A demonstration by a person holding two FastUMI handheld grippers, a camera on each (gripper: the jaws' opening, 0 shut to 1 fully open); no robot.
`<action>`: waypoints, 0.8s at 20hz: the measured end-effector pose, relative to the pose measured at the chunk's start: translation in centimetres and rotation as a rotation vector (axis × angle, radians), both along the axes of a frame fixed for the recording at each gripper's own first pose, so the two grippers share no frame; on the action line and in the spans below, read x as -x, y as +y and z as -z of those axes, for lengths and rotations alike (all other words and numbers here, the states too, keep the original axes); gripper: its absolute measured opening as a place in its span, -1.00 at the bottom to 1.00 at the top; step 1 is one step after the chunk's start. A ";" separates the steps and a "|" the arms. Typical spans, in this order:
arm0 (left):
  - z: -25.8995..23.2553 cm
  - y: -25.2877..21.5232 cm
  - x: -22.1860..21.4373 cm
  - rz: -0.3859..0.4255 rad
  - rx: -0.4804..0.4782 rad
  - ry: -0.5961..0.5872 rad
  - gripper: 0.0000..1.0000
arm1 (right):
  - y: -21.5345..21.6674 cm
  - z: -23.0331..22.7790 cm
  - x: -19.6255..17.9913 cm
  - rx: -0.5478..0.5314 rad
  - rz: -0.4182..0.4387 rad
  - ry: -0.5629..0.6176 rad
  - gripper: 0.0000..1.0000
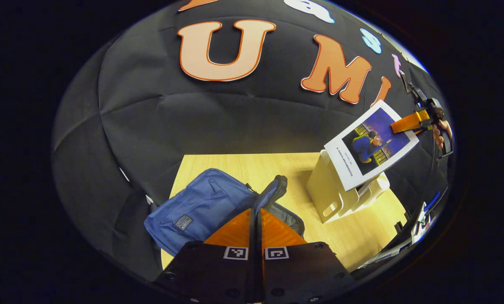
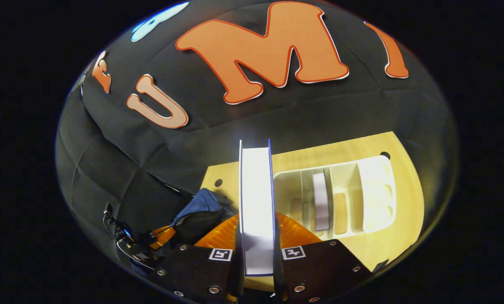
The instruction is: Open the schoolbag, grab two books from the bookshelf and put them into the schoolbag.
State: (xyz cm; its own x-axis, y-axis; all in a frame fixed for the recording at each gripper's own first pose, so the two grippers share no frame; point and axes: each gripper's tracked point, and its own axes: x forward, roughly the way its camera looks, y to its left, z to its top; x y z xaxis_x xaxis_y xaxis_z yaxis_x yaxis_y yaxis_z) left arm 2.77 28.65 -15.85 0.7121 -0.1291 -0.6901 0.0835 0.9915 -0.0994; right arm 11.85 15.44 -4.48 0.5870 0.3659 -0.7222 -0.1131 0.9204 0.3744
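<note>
The blue schoolbag (image 1: 201,207) lies on the wooden table (image 1: 235,164). My left gripper (image 1: 256,210) is shut on the dark zipped rim (image 1: 275,188) of the bag's mouth and holds it up. Off to the right, my right gripper (image 1: 397,126) holds a book with a blue cover (image 1: 370,145) in the air above the white bookshelf (image 1: 328,190). In the right gripper view that book (image 2: 256,190) stands edge-on between the fingers of my right gripper (image 2: 256,223). Below it the bookshelf (image 2: 374,190) holds a second book (image 2: 321,198). The schoolbag (image 2: 201,207) and my left gripper (image 2: 161,238) sit to the left.
A hand (image 1: 440,133) grips the right gripper's handle. Some gear (image 1: 421,219) lies off the table's right edge. The booth's black wall stands close behind the table. Bare wood (image 1: 353,236) stretches between bag and shelf.
</note>
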 end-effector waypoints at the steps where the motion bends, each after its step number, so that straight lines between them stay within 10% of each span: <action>1: -0.5 0.2 -0.3 0.002 -0.006 -0.003 -0.99 | 0.7 0.2 0.4 -0.023 -0.004 0.003 -0.45; 16: -2.5 0.7 -2.9 0.042 -0.031 0.026 -0.99 | 13.0 10.4 8.0 -0.265 -0.046 0.173 -0.45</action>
State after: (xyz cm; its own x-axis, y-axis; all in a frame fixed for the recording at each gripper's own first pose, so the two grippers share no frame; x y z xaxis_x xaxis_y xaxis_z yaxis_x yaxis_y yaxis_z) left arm 5.63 29.39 -13.33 0.6881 -0.1365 -0.7126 0.1228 0.9899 -0.0710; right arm 3.89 28.47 -14.92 0.4424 0.5777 -0.6859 -0.0657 0.7837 0.6177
